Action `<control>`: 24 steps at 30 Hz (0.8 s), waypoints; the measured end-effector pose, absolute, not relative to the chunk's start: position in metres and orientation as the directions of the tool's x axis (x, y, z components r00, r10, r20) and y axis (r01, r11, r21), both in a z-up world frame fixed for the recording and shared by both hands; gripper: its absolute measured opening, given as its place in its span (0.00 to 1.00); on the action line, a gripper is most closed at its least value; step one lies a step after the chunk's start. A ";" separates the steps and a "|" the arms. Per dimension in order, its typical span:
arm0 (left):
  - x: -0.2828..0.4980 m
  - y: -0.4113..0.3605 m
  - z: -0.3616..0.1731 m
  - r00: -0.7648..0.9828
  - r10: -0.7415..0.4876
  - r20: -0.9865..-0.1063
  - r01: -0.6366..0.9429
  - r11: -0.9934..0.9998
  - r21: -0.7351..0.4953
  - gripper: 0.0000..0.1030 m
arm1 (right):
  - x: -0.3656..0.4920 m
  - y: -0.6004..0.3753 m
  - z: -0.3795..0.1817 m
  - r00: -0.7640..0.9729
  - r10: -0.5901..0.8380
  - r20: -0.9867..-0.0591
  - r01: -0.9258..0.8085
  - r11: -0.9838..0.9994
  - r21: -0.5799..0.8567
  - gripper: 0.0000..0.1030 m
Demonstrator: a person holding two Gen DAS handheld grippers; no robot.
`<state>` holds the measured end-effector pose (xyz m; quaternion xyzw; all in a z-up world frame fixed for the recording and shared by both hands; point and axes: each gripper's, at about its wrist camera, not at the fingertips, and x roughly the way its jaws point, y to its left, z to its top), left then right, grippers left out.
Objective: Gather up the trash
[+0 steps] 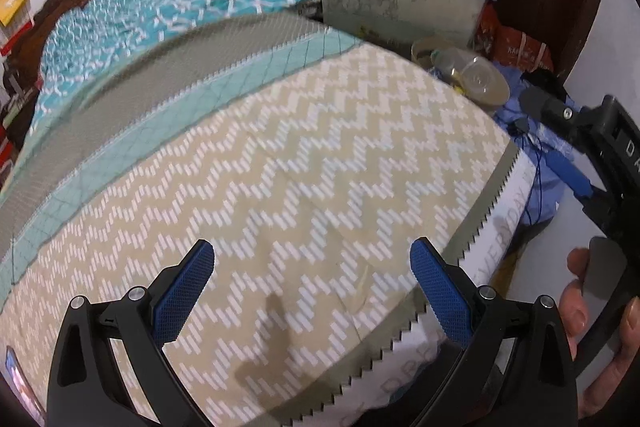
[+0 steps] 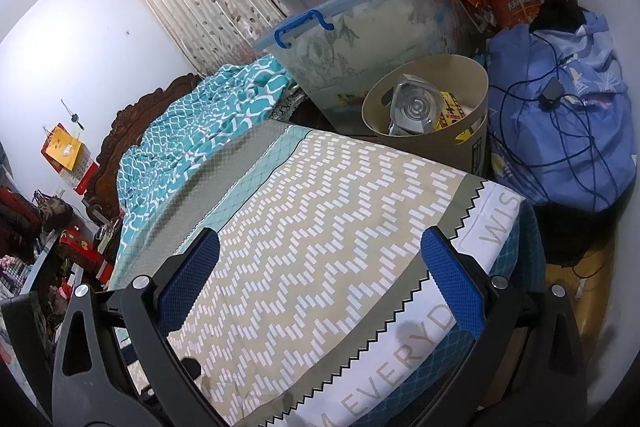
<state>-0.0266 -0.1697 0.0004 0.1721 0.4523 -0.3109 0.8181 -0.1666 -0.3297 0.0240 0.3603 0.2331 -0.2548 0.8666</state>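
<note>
Left gripper [image 1: 312, 291], left wrist view: fingers spread wide, nothing between them, hovering over the zigzag bedspread [image 1: 280, 167]. No loose trash visible on the cover beneath it. Ahead and to the right, past the far corner of the bed, sits the round bin [image 1: 424, 53] with a clear plastic bottle [image 1: 468, 73] lying on its side in or across its mouth; blurred, so I cannot tell which. At the right edge, the right gripper [image 1: 532, 107] reaches toward that corner, a hand [image 1: 592, 311] around its handle.

Right gripper [image 2: 320, 255], right wrist view: jaws likewise wide apart and empty, above the bed's printed edge. The bin [image 2: 472, 143] stands just beyond the bed corner, ahead and slightly right, touching or nearly touching the lidded storage tub [image 2: 360, 35] behind it and a blue cloth bundle [image 2: 560, 131] beside it. Inside: the bottle [image 2: 416, 107], its base facing the camera, long axis pointing down into the bin, plus a yellow packet [image 2: 452, 113].

Judgement: trash is already binned; the right hand is nearer the bin for any further move.
</note>
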 end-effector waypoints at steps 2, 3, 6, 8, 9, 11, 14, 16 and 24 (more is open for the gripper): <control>-0.030 -0.170 -0.002 0.372 -0.359 -0.856 0.677 0.735 -0.015 0.92 | -0.168 -0.333 0.022 0.755 -0.280 -0.593 0.618 0.605 0.502 0.97; -0.031 -0.171 -0.004 0.358 -0.363 -0.860 0.685 0.728 -0.023 0.92 | -0.170 -0.336 0.020 0.750 -0.288 -0.596 0.626 0.598 0.500 0.97; -0.039 -0.176 -0.010 0.329 -0.366 -0.871 0.709 0.705 -0.027 0.92 | -0.178 -0.349 0.017 0.737 -0.319 -0.595 0.653 0.560 0.509 0.97; -0.045 -0.181 -0.014 0.322 -0.361 -0.875 0.725 0.688 -0.016 0.92 | -0.184 -0.358 0.016 0.729 -0.339 -0.594 0.669 0.538 0.513 0.97; -0.047 -0.184 -0.016 0.316 -0.359 -0.878 0.734 0.679 -0.013 0.92 | -0.185 -0.360 0.016 0.727 -0.346 -0.594 0.673 0.533 0.513 0.97; -0.053 -0.192 -0.021 0.305 -0.355 -0.884 0.753 0.658 -0.004 0.92 | -0.187 -0.365 0.014 0.722 -0.354 -0.594 0.679 0.524 0.514 0.97; -0.060 -0.204 -0.024 0.296 -0.351 -0.888 0.778 0.628 0.011 0.92 | -0.185 -0.370 0.012 0.721 -0.355 -0.595 0.680 0.527 0.510 0.97; -0.065 -0.210 -0.025 0.293 -0.350 -0.890 0.792 0.611 0.020 0.92 | -0.182 -0.371 0.012 0.721 -0.358 -0.593 0.679 0.535 0.502 0.97; -0.070 -0.227 -0.017 0.418 -0.327 -0.848 0.781 0.607 0.150 0.92 | -0.182 -0.376 0.016 0.712 -0.417 -0.565 0.689 0.571 0.446 0.97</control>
